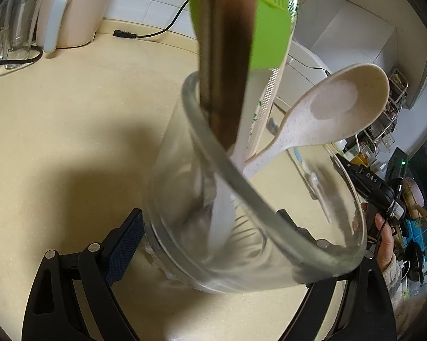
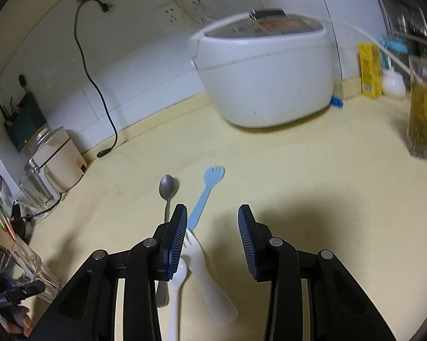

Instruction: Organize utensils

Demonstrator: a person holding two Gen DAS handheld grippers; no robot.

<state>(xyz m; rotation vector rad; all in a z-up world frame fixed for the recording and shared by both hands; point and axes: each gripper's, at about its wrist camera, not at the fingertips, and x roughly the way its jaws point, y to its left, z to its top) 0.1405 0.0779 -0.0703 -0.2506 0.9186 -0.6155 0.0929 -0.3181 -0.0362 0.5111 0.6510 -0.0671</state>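
Right tool (image 2: 210, 244): fingers apart, nothing between the pads, hovering low over the loose utensils on the cream table (image 2: 313, 176). Left tool (image 1: 213, 244): clamped across the base of the glass jar (image 1: 241, 204), holding it tilted with its mouth toward the camera; the near pad (image 1: 125, 244) sits against the glass, the far one is seen only through the jar.

Step in hand, as I judge it: pick the next utensil. Notes for doing it well:
- Four pieces lie close together. The white fork (image 2: 210, 278) sits just inside my left-hand pad; the white spoon (image 2: 176, 292) is under that finger; the metal spoon (image 2: 167, 199) is beyond it; the blue spork (image 2: 204, 196) lies ahead, its handle end almost meeting the white fork's tines.
- I should shift so only one handle falls between the pads, then close across its narrow width.
- Flat plastic on a smooth top will likely skid; come down square.

Jar contents so far: a speckled cream spoon (image 1: 341, 110) leaning out over the rim, a green-headed utensil (image 1: 267, 28), a dark wooden handle (image 1: 227, 56) and a white handle (image 1: 222, 216). Room remains on the open side.
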